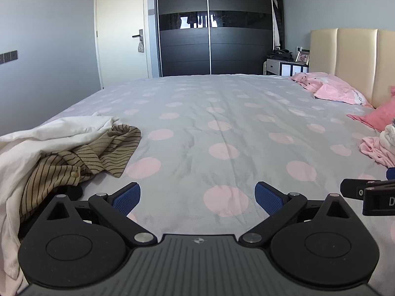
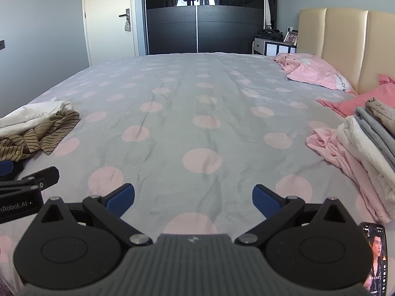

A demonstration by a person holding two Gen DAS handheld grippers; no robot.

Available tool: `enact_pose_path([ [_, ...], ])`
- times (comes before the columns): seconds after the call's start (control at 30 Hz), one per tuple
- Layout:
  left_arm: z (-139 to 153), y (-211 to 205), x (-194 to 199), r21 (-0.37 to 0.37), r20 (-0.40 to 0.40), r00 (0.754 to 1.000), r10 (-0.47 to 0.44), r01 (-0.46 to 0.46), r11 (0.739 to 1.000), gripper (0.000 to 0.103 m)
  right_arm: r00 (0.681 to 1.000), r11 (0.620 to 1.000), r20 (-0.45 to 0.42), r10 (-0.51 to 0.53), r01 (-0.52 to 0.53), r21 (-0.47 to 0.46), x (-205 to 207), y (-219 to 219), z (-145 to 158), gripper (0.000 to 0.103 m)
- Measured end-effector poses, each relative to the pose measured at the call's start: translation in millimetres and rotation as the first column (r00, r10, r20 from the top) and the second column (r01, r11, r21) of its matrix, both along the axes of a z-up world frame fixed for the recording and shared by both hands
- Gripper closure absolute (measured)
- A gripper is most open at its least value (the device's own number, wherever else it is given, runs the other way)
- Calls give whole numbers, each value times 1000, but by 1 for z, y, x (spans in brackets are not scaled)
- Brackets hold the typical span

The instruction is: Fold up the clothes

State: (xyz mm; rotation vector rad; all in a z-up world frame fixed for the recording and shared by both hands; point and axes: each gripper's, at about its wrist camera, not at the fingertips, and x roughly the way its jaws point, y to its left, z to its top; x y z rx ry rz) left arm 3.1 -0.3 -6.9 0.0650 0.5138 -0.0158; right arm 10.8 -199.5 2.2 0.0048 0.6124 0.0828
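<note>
A heap of unfolded clothes lies at the bed's left: a brown striped shirt (image 1: 98,155) under a white garment (image 1: 49,133); the heap also shows in the right wrist view (image 2: 42,133). A stack of folded clothes (image 2: 365,143) in pink, white and grey sits at the right, its edge in the left wrist view (image 1: 377,148). My left gripper (image 1: 197,197) is open and empty, low over the grey bedspread (image 1: 217,113) just right of the heap. My right gripper (image 2: 193,198) is open and empty, low over the bedspread (image 2: 197,93) left of the stack.
Pink pillows (image 2: 318,74) lie by the beige headboard (image 2: 345,39). A phone (image 2: 376,254) with a lit screen lies at the near right. A dark wardrobe (image 1: 214,24), a door (image 1: 121,29) and a nightstand (image 1: 284,66) stand beyond the bed.
</note>
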Motion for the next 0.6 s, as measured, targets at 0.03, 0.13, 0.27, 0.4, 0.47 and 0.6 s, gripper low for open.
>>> enact_pose_path([
  [0.03,1,0,0,-2,3,1000,1,-1,1000,2,1000,1000,0,-2,2,2,0,-1,0,1],
  [0.13,5,-1,-2,-20,10,1000,10,-9,1000,2,1000,1000,2,-9,9,6,-1,-1,-1,1],
  [0.27,11,-2,-3,-18,18,1000,-3,3,1000,2,1000,1000,12,-6,6,0,-2,-1,-1,1],
  [0.4,14,-5,-2,-10,19,1000,-10,10,1000,2,1000,1000,21,-9,9,-1,-3,0,-2,1],
  [0.47,15,-6,-1,-11,15,1000,-9,9,1000,2,1000,1000,18,-9,9,6,-2,-1,-2,1],
  [0.6,17,-5,2,-16,7,1000,-16,16,1000,2,1000,1000,15,-10,10,8,-1,0,-1,1],
])
